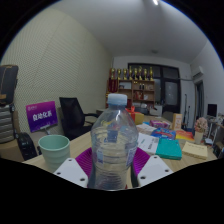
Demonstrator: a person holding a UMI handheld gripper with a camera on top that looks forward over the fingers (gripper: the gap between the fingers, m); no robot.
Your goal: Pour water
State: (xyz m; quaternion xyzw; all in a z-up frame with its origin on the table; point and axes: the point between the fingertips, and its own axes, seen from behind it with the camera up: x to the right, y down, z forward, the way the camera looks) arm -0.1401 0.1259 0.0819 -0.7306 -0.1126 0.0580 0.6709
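Observation:
A clear plastic water bottle (113, 143) with a pale cap stands upright between my fingers, lifted above the table. My gripper (112, 168) is shut on the bottle, with the magenta pads (84, 160) pressing its lower body from both sides. A pale green cup (54, 151) stands on the wooden table (160, 172) to the left of the bottle, just beyond my left finger. Water fills the bottle to roughly its shoulder.
A teal book or box (169, 149) and papers lie on the table right of the bottle. A purple sign (41, 115) and a black office chair (72, 114) stand behind the cup. Shelves with trophies (133, 76) line the far wall.

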